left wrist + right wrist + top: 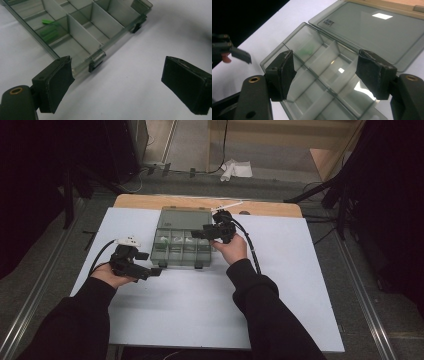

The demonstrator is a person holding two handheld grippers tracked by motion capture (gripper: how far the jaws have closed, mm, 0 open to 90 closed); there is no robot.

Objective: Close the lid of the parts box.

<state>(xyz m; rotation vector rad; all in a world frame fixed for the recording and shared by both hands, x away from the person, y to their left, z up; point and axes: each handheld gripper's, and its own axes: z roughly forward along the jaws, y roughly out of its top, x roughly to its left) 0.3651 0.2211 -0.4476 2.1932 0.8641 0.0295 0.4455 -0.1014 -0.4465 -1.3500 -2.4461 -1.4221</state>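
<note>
Left gripper: lower left of the high view, jaws spread, nothing between. Right gripper: centre frame, jaws spread above the compartment box. Box: lid open, long axis across the frame, latches toward the bottom edge; green item inside, possibly plastic.

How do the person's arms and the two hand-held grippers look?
Both arms wear black long sleeves. The left hand-held gripper is black with a white plate on top; the right hand-held gripper is black too. A black cable trails from each. The jaws carry flat dark pads and brass-coloured rivets.
</note>
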